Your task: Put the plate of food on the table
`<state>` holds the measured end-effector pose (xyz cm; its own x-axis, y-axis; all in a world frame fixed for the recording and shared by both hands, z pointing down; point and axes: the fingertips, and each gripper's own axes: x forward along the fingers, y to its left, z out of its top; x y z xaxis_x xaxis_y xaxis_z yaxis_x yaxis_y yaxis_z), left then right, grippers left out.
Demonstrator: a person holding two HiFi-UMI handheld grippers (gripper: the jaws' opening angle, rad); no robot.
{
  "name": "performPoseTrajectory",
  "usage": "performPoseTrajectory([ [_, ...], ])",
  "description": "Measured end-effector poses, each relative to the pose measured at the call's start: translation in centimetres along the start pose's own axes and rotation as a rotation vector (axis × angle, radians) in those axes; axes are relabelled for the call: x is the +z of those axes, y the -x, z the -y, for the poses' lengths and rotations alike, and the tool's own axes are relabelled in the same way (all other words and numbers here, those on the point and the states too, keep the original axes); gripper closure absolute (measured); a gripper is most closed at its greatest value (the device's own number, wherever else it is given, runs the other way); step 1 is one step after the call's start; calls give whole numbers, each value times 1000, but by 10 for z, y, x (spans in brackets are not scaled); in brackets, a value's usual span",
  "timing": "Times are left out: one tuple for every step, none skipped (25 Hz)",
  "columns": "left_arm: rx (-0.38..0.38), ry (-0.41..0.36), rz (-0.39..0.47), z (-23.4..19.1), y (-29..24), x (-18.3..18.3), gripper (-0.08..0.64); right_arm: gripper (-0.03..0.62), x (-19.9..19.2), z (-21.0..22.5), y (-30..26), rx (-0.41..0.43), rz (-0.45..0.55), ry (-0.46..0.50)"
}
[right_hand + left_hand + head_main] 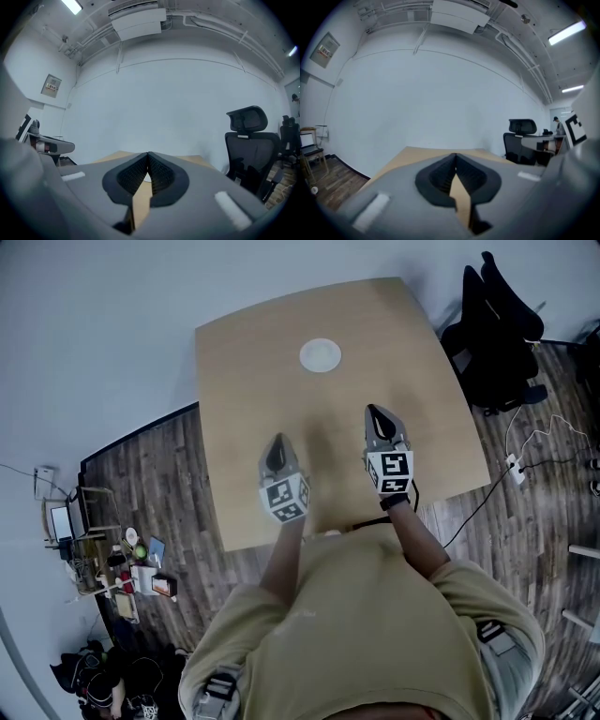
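Fingers [438, 176] of our left gripper [277, 440] are pressed together with nothing between them, and those of our right gripper [375, 411] are closed and empty too, both held above the near half of the light wooden square table [239, 381]. We see the small round white plate [320, 355] resting near the table's far edge, well apart from both grippers.

Cool, even indoor light from ceiling strip lights [567, 32] — no harsh glare. Faint, soft shadows lie on the table [244, 381]. Heavy fisheye bending with black corners — nearest surfaces in both gripper views blur.
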<state>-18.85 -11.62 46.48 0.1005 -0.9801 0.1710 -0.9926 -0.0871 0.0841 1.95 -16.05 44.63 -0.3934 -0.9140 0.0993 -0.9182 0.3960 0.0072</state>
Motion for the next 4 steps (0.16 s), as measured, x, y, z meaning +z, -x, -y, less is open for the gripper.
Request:
performPoseTrajectory([
  [-6, 1, -4, 4, -2, -2, 557, 586, -2, 3, -2, 1, -2, -2],
  [-11, 3, -8, 7, -4, -5, 557, 586, -4, 6, -3, 2, -5, -4],
  [-16, 5, -12, 10, -7, -8, 557, 586, -6, 9, -5, 3, -7, -5],
  [-21, 7, -17, 13, -9, -10, 557, 586, -8, 12, -7, 4, -10, -6],
])
